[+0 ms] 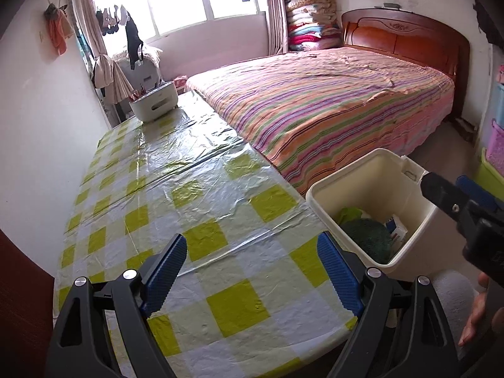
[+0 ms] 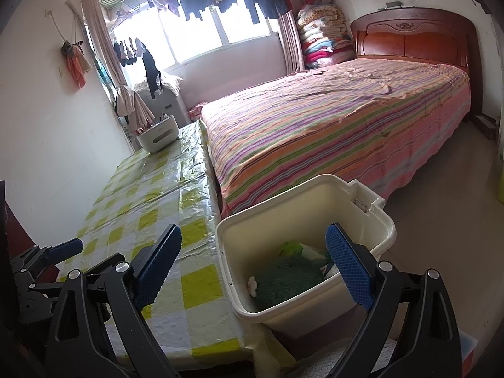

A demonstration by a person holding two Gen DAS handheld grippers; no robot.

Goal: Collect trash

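Note:
A cream trash bin (image 1: pixel 378 176) (image 2: pixel 283 208) stands off the table's right edge, beside the bed. Inside lie a dark green round lump (image 1: pixel 368 239) (image 2: pixel 289 277), a light green scrap (image 1: pixel 348 212) and a small white-and-blue box (image 1: pixel 397 228). My left gripper (image 1: pixel 252 245) hangs open over the green-checked tablecloth (image 1: pixel 195 170) (image 2: pixel 148 195), with nothing between its blue pads. My right gripper (image 2: pixel 253 230) is open above the bin's near rim and holds nothing. Its black finger (image 1: pixel 441 195) reaches over the bin from the right in the left wrist view.
A white caddy (image 1: pixel 154 102) (image 2: pixel 157 138) sits at the table's far end. A striped bed (image 1: pixel 330 100) runs along the table's right side. A white wall borders the left. Coloured storage boxes (image 1: pixel 496 145) stack at far right. A hand (image 1: pixel 475 312) shows low right.

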